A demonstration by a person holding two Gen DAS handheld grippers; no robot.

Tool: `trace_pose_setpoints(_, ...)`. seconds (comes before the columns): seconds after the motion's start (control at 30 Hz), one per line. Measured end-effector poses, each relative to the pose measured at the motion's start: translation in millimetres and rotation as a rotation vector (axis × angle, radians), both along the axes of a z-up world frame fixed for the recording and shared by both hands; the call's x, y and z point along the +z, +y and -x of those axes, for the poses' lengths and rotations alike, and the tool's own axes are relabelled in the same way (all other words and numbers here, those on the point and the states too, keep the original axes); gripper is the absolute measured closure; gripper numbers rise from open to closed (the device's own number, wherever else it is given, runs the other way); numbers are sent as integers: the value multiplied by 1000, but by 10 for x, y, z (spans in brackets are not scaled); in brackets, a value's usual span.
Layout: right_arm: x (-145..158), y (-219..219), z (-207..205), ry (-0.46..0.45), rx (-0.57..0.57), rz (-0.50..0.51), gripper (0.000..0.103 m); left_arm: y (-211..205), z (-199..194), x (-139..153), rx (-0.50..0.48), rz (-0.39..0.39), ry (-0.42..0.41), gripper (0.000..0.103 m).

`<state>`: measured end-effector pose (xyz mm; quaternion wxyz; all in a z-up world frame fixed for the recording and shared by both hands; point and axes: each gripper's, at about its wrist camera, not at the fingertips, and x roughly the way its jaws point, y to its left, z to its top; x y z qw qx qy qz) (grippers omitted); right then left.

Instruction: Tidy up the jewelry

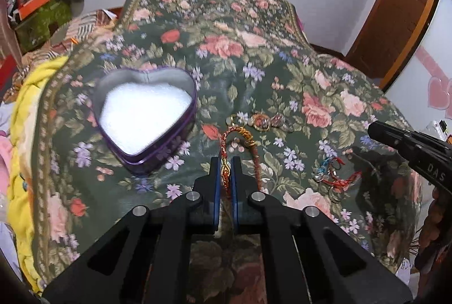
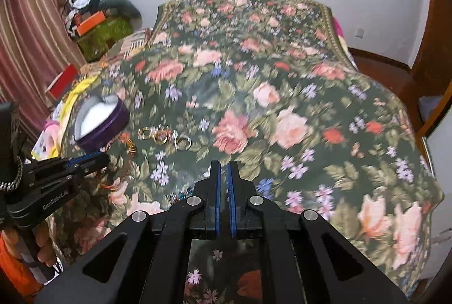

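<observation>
Sitting at the left of the flowered bedspread [image 1: 254,55], the purple heart-shaped tin [image 1: 147,117] lies open with a white pad inside and nothing on it yet. Just right of it and nearer, the left tool [image 1: 225,174] is pinched on a red-and-gold braided cord bracelet [image 1: 240,140], whose loop trails away on the cloth. Such a cord looks light and limp, so it will likely droop and swing; holding it near the knot, as now, seems sound. Beyond it lie gold and silver rings [image 1: 271,121], hard, small and probably slippery. Further right sits a tangle of red-threaded charms [image 1: 333,179]. The right tool [image 2: 225,177] hovers nearly closed, gripping nothing.
</observation>
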<state>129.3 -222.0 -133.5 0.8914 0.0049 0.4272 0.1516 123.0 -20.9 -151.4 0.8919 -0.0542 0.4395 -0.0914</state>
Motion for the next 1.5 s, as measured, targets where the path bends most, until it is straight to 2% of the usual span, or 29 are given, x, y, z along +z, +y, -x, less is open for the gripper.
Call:
trace_pose_setpoints(0.13, 9, 30, -25, 21, 13, 24, 98, 26, 84, 139, 6, -13, -37, 98)
trace_pose_setpoints(0.23, -39, 86, -5, 37, 35, 50, 91, 32, 127, 178, 8, -29, -49, 98)
trace_pose_setpoints(0.3, -60, 110, 21, 42, 46, 60, 76, 39, 130, 174, 7, -30, -46, 98)
trace_pose_setpoints(0.37, -98, 145, 24, 45, 58, 67, 68, 46, 140, 167, 9, -26, -45, 98)
trace_pose_setpoints(0.63, -394, 261, -137, 120, 108, 115, 68, 66, 160, 177, 10, -25, -64, 98)
trace_pose_setpoints(0.77, -461, 375, -138, 110, 139, 181, 69, 78, 125, 139, 11, -18, -55, 98)
trace_pose_setpoints(0.83, -480, 407, -121, 101, 150, 199, 72, 84, 111, 116, 12, -13, -50, 98)
trace_pose_setpoints(0.87, -485, 413, -119, 101, 158, 198, 82, 85, 106, 106, 12, -11, -48, 98)
trace_pose_setpoints(0.9, -488, 402, -124, 107, 164, 187, 97, 85, 105, 98, 11, -9, -46, 98)
trace_pose_setpoints(1.0, -482, 339, -162, 125, 153, 127, 97, 86, 110, 94, 11, -10, -47, 98)
trace_pose_setpoints(1.07, -454, 313, -149, 116, 139, 115, 100, 91, 115, 98, 14, -11, -51, 98)
trace_pose_setpoints(1.17, -390, 279, -139, 97, 119, 96, 100, 108, 125, 120, 19, -11, -57, 98)
trace_pose_setpoints(1.5, 32, 158, -116, -16, 73, 47, 101, 126, 246, 311, 30, -20, -98, 98)
